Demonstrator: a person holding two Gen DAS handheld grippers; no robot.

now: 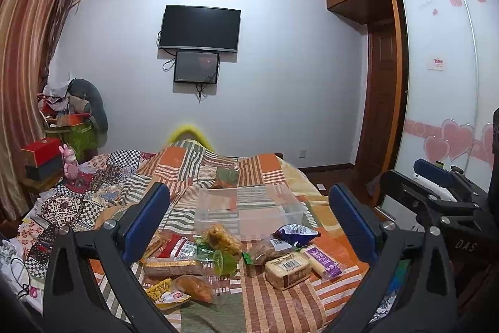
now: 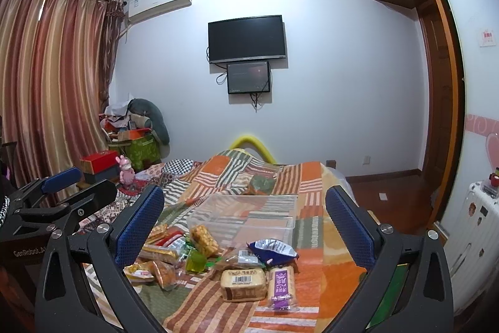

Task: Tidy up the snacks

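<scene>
On the bed [image 1: 274, 301], a patchwork cover is being used as the work surface, and the snacks are being shown in a loose pile at its near end. Just behind the pile, a clear plastic bin [image 1: 249, 208] is lying on the cover with nothing visible inside.

Left tool [image 1: 249, 227] is being held above the pile, fingers spread wide, nothing being gripped. Right tool [image 2: 244, 231] is being held the same way: released, wide apart, nothing between the pads. Each tool is being caught at the edge of the other's view.

Pile layout, seen from the right wrist:
- tan bread pack with barcode [image 2: 243, 283] lying nearest, touching a purple-labelled bar pack [image 2: 281, 286] on its right
- blue-and-white bag [image 2: 273, 248] lying behind those, close to the bin's front wall
- green jelly cup [image 2: 196, 261] sitting mid-pile, beside a clear pack of golden crisp cake [image 2: 204, 239]
- red-and-white packs [image 2: 168, 239] and a yellow pouch [image 2: 138, 270] lying on the left side, beside the left finger

Labels are too blurred to be read.
</scene>
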